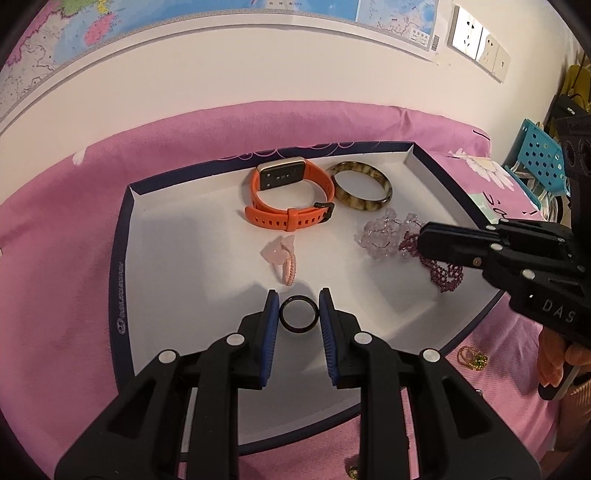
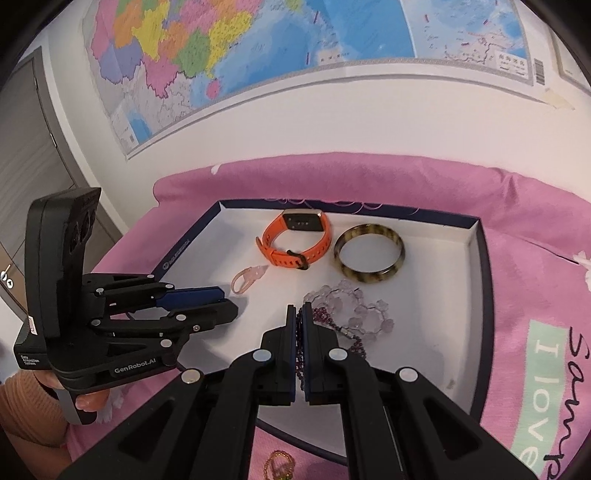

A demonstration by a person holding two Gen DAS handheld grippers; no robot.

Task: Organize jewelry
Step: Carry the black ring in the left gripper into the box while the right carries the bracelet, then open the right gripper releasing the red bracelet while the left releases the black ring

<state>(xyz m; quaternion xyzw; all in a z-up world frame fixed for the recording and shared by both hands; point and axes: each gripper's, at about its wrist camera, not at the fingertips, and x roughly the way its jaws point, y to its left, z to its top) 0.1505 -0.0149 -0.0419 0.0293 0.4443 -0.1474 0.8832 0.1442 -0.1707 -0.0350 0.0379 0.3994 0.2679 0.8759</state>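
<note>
Nearby, orange watch (image 1: 291,195), striped bangle (image 1: 360,191).

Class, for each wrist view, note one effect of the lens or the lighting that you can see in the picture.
Left wrist view: fisheye bends the tray's rim into a curve, and the wall socket is blown out by glare. Right wrist view: the map edge bows, corners go black, and the left gripper casts a soft shadow on the tray.
</note>
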